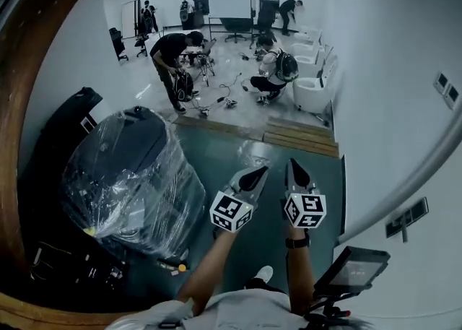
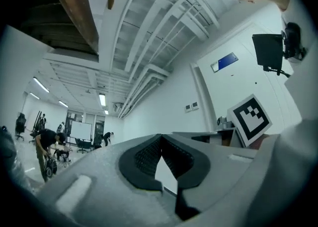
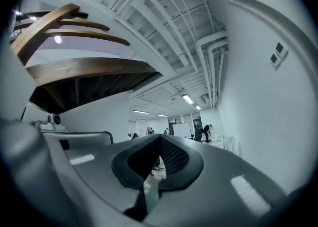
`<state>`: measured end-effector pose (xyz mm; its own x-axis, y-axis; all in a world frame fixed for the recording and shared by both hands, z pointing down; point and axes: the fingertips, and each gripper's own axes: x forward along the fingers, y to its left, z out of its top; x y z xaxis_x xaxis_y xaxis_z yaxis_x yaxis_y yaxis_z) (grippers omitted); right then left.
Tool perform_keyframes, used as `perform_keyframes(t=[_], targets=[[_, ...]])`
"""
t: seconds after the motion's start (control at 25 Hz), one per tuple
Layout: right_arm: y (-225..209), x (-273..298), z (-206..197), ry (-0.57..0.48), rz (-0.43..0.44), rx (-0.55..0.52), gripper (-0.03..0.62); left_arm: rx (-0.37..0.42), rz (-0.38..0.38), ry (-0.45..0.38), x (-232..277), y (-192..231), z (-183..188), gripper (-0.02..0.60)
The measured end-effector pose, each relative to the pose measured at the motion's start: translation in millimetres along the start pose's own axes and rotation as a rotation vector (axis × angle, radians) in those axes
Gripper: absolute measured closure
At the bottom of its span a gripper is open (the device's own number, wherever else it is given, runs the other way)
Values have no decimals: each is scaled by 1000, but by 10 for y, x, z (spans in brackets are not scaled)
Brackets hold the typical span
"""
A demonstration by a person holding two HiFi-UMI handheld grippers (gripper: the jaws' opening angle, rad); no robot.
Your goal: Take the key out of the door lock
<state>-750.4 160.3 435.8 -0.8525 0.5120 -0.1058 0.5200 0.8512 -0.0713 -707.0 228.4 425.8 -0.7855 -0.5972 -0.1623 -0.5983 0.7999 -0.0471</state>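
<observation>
- The left tool [image 1: 254,177] and the right tool [image 1: 297,173] are held out side by side in front of the person, about level, over the dark green floor [image 1: 216,149]. On both, the jaws are pressed together with nothing between them.
- The key and the door lock are not in any view, so I cannot say where they are. In my judgement the task has not really begun.
- Just at the person's right there is a small screen [image 1: 352,271] on a stand, close to the white wall [image 1: 390,105] with its sockets [image 1: 408,216].
- At the left stands a big bundle wrapped in plastic film [image 1: 133,177]. It narrows the free way, and an elbow could catch it.
- Further ahead some wooden boards [image 1: 299,139] lie across the floor, and behind them loose cables [image 1: 216,101]. A foot could trip there while the eyes are on the tools.
- Far off there are several people [image 1: 173,61], what seem to be white toilets [image 1: 314,90] and a whiteboard [image 1: 229,3].
- One more risk: with closed jaws a tool can only push the key. It must open first, and the key, I think, is small and may slip and drop.
</observation>
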Motion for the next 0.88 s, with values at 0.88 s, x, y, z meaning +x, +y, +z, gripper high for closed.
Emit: perform_keyframes(t=[0.88], targets=[[-3396,405,370,-28,-584,-144,592,-190,-666,25,4266,-516,-721,581]])
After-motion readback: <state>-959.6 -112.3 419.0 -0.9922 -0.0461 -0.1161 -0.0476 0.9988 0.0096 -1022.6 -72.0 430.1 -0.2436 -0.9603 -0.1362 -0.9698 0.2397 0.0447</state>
